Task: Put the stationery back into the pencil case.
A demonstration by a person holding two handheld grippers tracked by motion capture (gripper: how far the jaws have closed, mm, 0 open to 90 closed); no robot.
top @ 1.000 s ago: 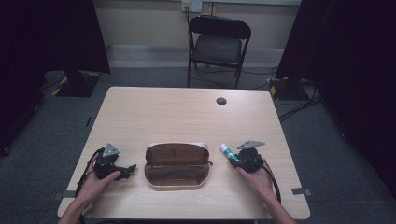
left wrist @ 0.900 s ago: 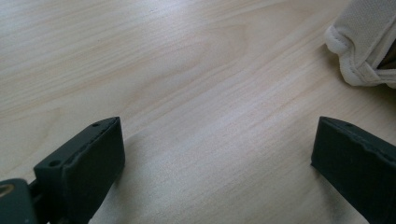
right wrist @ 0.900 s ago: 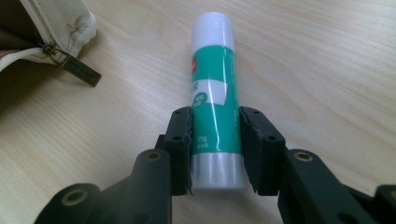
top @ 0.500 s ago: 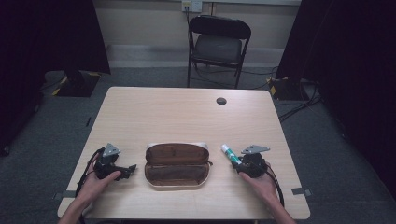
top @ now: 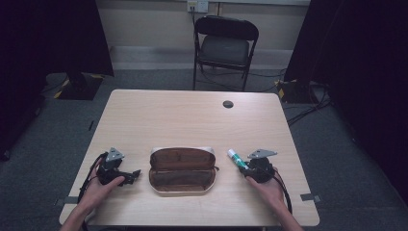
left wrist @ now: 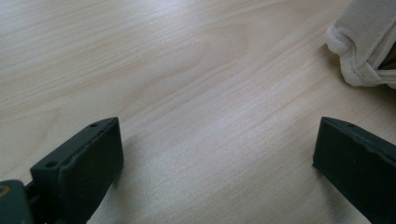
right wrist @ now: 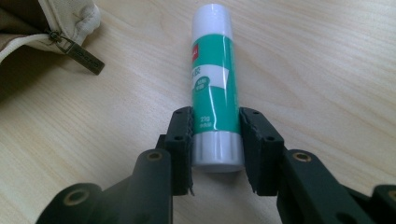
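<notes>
Dark curtains and grey carpet surround a light wood-grain table (top: 192, 115); a black folding chair (top: 225, 45) stands beyond its far edge. An open brown zip pouch (top: 182, 168) with a cream lining lies near the front edge, between the two hands. The right gripper (right wrist: 215, 140) grips a glue stick (right wrist: 213, 84) at its base end, jaws closed against both sides; the stick lies just right of the pouch, white cap pointing away. Its green-and-white label reads "21g"; the remaining print is too small to read. The pouch zip pull (right wrist: 84, 57) carries illegible embossed text. The left gripper (left wrist: 219, 154) rests left of the pouch, jaws wide apart over bare table.
</notes>
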